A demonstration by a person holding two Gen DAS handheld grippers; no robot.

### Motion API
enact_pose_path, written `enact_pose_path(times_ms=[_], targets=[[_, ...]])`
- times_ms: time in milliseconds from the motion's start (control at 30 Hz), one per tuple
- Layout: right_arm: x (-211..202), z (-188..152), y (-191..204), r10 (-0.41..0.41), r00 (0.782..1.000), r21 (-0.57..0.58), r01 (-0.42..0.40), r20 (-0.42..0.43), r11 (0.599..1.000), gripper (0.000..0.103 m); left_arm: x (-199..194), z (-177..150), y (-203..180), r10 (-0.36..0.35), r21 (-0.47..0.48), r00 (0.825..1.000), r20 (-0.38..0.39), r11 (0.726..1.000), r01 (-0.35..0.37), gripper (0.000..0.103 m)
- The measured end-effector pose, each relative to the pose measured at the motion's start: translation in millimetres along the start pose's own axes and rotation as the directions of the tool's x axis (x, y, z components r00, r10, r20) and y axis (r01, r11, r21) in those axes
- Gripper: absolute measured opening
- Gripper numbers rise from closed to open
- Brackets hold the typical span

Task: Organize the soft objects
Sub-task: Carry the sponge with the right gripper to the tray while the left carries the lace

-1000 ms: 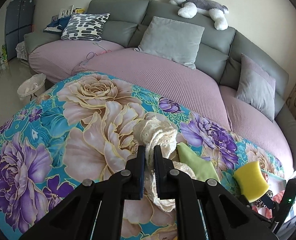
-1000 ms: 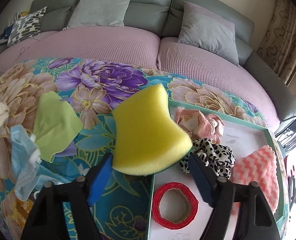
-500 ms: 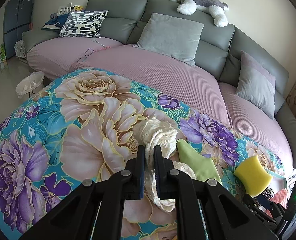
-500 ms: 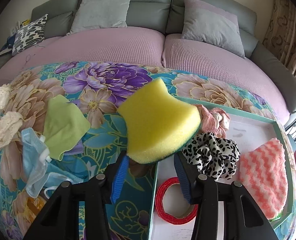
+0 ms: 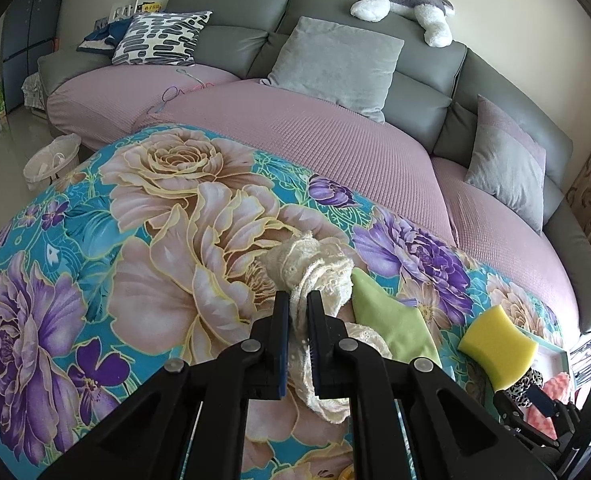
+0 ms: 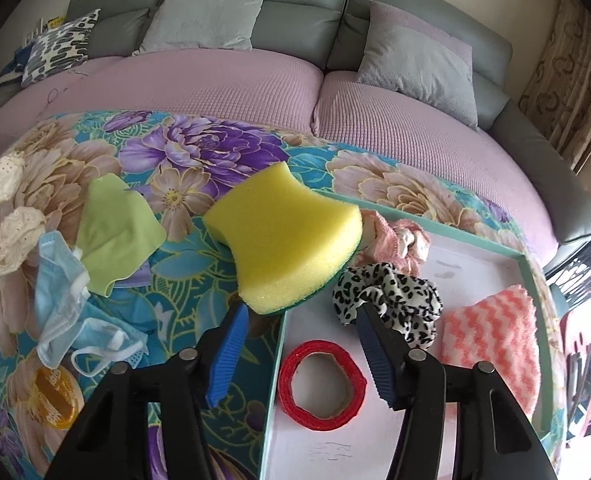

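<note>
Left wrist view: your left gripper (image 5: 298,303) is clenched on the lace cloth (image 5: 315,272), left of the tray (image 5: 560,354).

Right wrist view: your right gripper (image 6: 301,312) is opening, pads clear of the sponge (image 6: 285,236) over the tray's (image 6: 529,268) left rim. Inside the tray: scrunchie (image 6: 391,292), pink cloth (image 6: 491,332), red ring (image 6: 321,390).

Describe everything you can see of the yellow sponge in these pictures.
The yellow sponge is a thick foam block with waisted, curved sides and a thin green scouring layer underneath. It sits tilted over the tray's teal left rim, one end between the right tool's opening blue pads, which no longer squeeze it.
</note>
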State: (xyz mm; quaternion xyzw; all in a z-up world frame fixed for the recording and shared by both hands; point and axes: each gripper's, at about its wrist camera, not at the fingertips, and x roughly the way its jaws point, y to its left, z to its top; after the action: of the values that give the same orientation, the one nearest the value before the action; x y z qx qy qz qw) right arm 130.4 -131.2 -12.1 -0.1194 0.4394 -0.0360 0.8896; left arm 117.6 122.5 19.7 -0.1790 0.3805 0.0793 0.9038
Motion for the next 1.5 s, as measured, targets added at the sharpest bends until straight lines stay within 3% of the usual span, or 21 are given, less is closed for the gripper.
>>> enact_pose_path(times_ms=[67,133,367,667,900,967,1200,1367,1500], targets=[[-3,4,-1,-0.009,1.0,-0.003,0.009,0.009,1.0,0.076,2,0,1,-0.005,-0.005,1.0,-0.005,1.0,0.005,0.009],[-5,11,0,-0.029,0.999,-0.029,0.029,0.024,0.999,0.08,3,-1,4,-0.007,-0.012,1.0,-0.01,1.0,0.006,0.009],[2,35,14,-0.049,0.998,-0.162,0.056,0.047,0.985,0.088,8,-2,9,-0.004,-0.031,1.0,-0.026,1.0,0.003,0.009],[36,37,27,-0.072,0.997,-0.243,0.068,-0.006,0.968,0.09,12,-3,13,-0.001,-0.038,0.999,-0.04,0.999,-0.001,0.009],[40,43,14,-0.018,1.0,-0.153,0.015,-0.017,0.988,0.089,14,-3,12,0.005,-0.029,0.999,-0.046,1.0,-0.006,0.009],[39,43,11,-0.008,1.0,-0.131,0.006,-0.012,0.991,0.082,14,-3,11,0.005,-0.024,0.999,-0.047,1.0,-0.006,0.009],[29,38,7,0.016,1.0,-0.093,-0.014,0.014,0.996,0.08,15,-3,7,0.009,-0.009,0.999,-0.05,1.0,-0.009,0.009],[-1,30,-15,0.033,0.997,0.031,-0.036,0.074,0.999,0.08,11,-3,-1,0.005,0.009,0.999,-0.038,1.0,-0.005,0.009],[-20,15,-42,-0.009,0.996,0.139,-0.003,0.092,0.99,0.08,4,-3,-19,-0.022,0.044,1.0,-0.021,0.999,0.023,0.009]])
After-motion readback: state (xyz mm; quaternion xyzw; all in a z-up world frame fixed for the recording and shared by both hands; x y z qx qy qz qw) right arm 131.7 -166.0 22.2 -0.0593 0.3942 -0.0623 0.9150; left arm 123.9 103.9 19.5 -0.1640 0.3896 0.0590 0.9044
